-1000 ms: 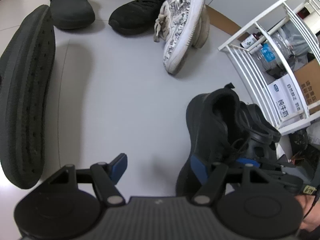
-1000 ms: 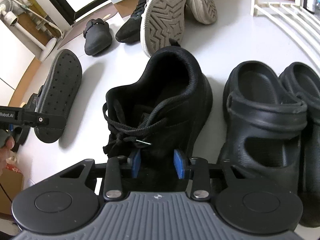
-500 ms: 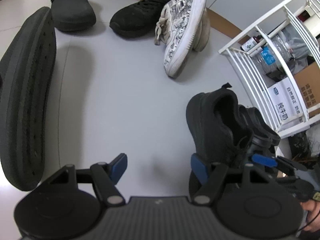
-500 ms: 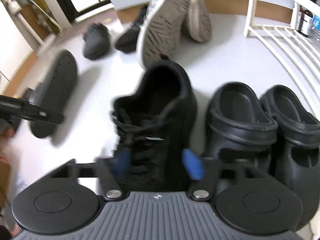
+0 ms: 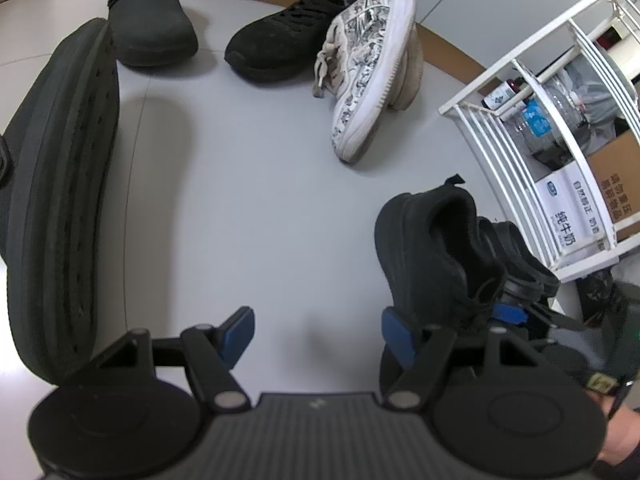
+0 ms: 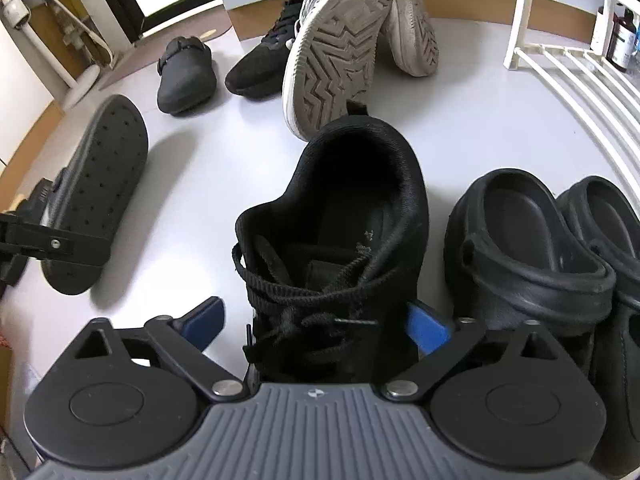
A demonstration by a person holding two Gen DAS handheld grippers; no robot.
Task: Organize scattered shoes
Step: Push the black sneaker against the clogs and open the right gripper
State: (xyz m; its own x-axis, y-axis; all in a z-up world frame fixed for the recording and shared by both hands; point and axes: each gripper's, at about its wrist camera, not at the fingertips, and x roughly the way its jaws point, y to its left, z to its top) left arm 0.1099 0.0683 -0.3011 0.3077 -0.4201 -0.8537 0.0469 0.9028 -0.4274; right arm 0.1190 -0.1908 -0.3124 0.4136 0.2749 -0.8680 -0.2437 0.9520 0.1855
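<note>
A black lace-up sneaker [image 6: 340, 240] stands upright on the grey floor, close beside a pair of black clogs [image 6: 528, 248]. My right gripper [image 6: 316, 320] straddles its laced front. Its jaws are opening, and the pads stand clear of the shoe's sides. In the left wrist view the same sneaker [image 5: 436, 256] sits just right of my left gripper [image 5: 318, 332], which is open over bare floor with nothing between its fingers. A dark clog [image 5: 60, 200] lies on its side at the left, sole showing.
Two white patterned sneakers [image 5: 368, 72] lean together further off, with another black sneaker [image 5: 280, 44] and a dark clog [image 5: 152, 28] beyond them. A white wire rack [image 5: 520, 120] with bottles and boxes stands at the right.
The right gripper was shut on the black sneaker's laces and has spread wide, letting go. The sneaker now rests on the floor. The left gripper has not moved.
</note>
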